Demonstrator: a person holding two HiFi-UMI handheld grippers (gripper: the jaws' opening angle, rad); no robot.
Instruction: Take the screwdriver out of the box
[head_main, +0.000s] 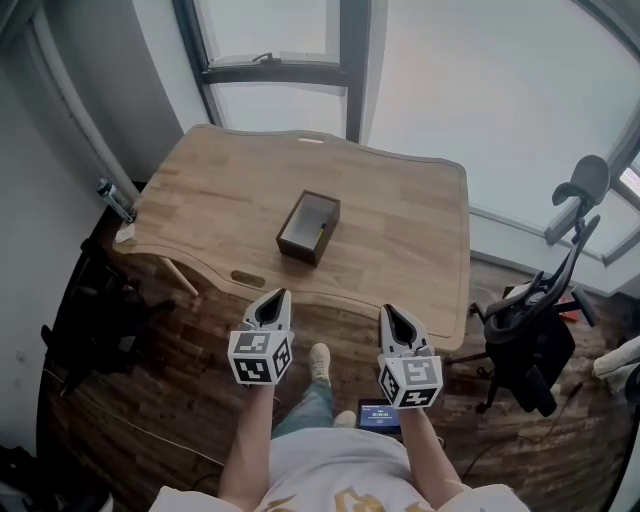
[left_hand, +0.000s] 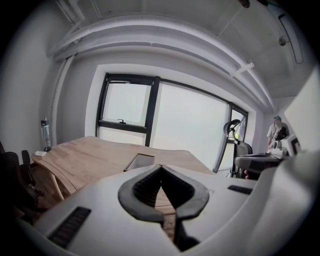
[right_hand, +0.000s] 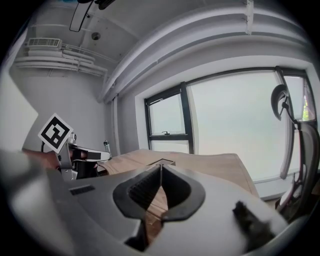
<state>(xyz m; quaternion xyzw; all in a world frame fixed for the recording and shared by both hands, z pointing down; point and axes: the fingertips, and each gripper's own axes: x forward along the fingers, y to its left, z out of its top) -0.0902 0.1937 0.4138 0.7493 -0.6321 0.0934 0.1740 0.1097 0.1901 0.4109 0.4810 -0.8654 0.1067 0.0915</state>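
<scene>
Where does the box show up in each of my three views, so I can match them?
Head view: box at the middle of the table.
Left gripper view: box just left of centre, above the closed jaws.
Right gripper view: box small, at centre, right above the jaw tips.
Shared landmark: the dark window frame behind the table.

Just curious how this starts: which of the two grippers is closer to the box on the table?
The left gripper, nearly in line with the box; the right gripper stands farther off, toward the office chair.
</scene>
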